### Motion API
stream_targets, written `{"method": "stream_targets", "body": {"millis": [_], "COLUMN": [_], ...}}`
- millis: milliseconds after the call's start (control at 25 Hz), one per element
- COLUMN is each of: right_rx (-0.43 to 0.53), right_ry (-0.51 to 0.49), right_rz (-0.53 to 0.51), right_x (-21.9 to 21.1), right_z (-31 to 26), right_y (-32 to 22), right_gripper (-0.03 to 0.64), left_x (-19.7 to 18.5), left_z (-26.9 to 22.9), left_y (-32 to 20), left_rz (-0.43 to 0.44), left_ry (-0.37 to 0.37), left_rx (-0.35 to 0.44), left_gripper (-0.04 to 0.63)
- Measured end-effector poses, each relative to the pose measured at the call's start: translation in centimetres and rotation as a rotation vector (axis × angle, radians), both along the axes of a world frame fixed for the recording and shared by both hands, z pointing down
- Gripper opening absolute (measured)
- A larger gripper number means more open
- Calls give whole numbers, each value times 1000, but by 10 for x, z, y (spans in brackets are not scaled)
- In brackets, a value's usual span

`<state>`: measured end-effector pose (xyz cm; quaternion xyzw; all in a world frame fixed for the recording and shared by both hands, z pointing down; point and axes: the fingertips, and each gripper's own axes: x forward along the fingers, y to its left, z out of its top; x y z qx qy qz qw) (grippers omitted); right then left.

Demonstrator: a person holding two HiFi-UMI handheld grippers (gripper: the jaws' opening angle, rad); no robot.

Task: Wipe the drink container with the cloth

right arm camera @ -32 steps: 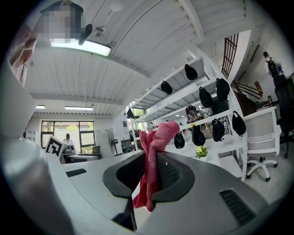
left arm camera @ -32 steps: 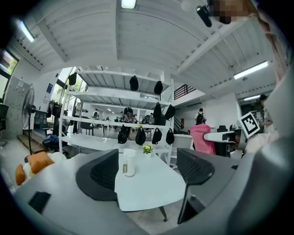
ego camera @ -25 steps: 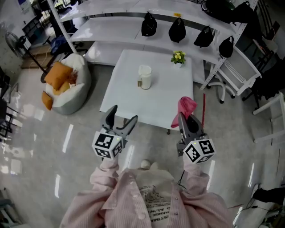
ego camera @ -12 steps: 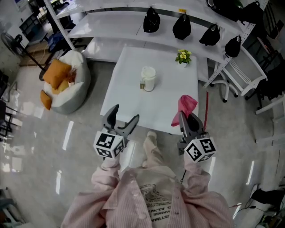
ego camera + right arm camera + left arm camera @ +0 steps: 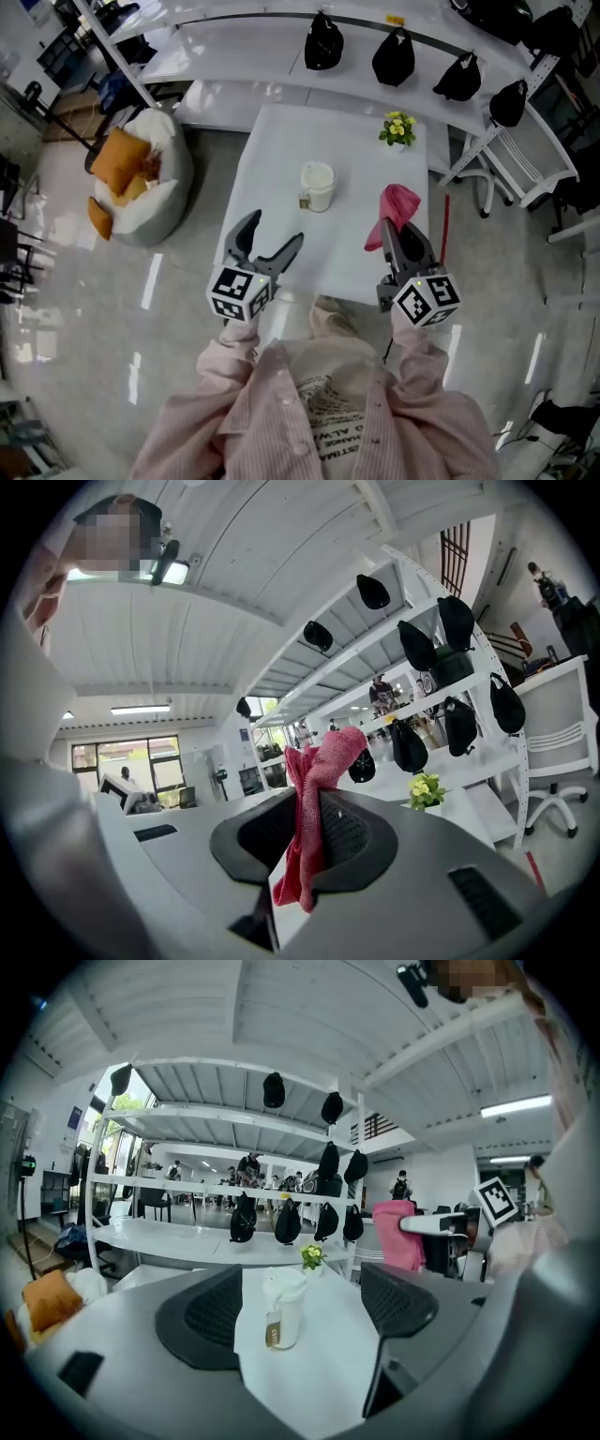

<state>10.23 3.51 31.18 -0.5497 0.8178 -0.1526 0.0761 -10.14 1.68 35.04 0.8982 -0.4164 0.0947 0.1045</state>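
Head view looked steeply down on a person in a pale pink shirt holding two grippers over the near edge of a white square table (image 5: 281,141). The white lidded drink cup with a small hanging tag (image 5: 317,186) stood upright near the table's middle, apart from both grippers. The left gripper (image 5: 275,232) had its dark jaws spread wide with nothing between them. Its own view framed the cup in the gap, though farther off on the tabletop. The right gripper (image 5: 403,234) had its jaws pressed together on a pink-red woven cloth (image 5: 397,202). Most of the cloth stood loosely above the tips, to the right of the cup. A small pot of yellow flowers (image 5: 397,128) sat near the table's far right corner.

Wiping seemed not yet begun, since the cloth was clear of the cup. The cup looked tall and light, so rubbing it with the cloth before the left gripper steadied it would likely slide or topple it. An off-centre approach by the open jaws could knock it over, and too hard a squeeze might dent it or loosen the lid. The cloth looked pinched only along a narrow strip, so friction could drag it free. The tag might also snag.
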Motion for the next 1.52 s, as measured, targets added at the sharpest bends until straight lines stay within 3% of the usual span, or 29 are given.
{"method": "stream_targets", "body": {"millis": [480,920,1120,1520], "right_rx": [-17,-43,-39,-11], "right_ry": [6,42,136,390], "right_rz": [-19,-47,-93,-256], "right_x": [6,7,-6,-53], "right_z": [6,17,19,36], "right_y": [-96,-140,-157,-198], "right_gripper": [44,44,44,44], "left_x": [28,59,67,85], "left_z": [40,82,101,117], "left_y": [-90,-127,-131,-144], "left_rz": [66,189,241,308], "left_ry": [-46,-116,-126,-89], "left_rx": [-75,-157,-200,-196], "left_gripper": [368,377,377,376]}}
